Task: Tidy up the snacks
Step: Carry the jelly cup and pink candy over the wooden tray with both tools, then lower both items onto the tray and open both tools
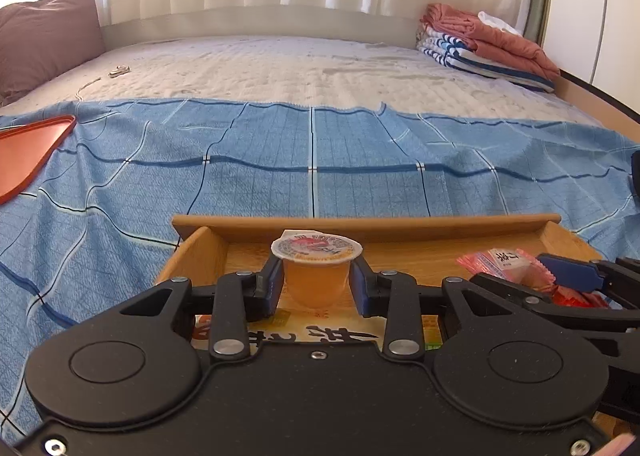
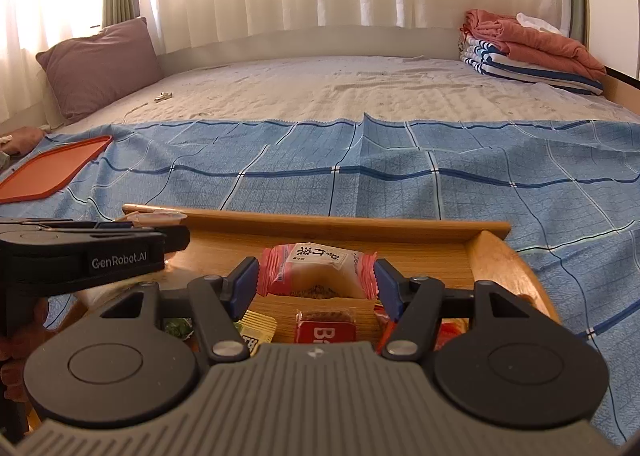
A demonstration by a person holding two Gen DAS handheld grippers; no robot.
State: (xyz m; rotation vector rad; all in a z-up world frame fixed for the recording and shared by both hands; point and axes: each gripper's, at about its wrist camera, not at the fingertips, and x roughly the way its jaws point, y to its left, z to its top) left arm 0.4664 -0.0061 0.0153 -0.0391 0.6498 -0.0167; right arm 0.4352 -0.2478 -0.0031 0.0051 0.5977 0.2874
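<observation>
My left gripper (image 1: 316, 280) is shut on a clear jelly cup (image 1: 315, 268) with orange jelly and a printed foil lid, held over the left part of a wooden tray (image 1: 360, 226). My right gripper (image 2: 316, 280) is shut on a pink wrapped snack packet (image 2: 316, 268) with a white label, held over the same tray (image 2: 320, 226). The packet also shows in the left wrist view (image 1: 504, 262), with the right gripper's blue pads around it. Below the grippers lie other snacks: a red packet (image 2: 326, 326) and a yellow packet (image 2: 256, 326).
The tray sits on a blue checked cloth (image 1: 280, 160) spread over a bed. An orange flat tray (image 2: 52, 172) lies on the cloth at the far left. A purple pillow (image 2: 100, 64) and folded blankets (image 2: 532, 52) are at the far end.
</observation>
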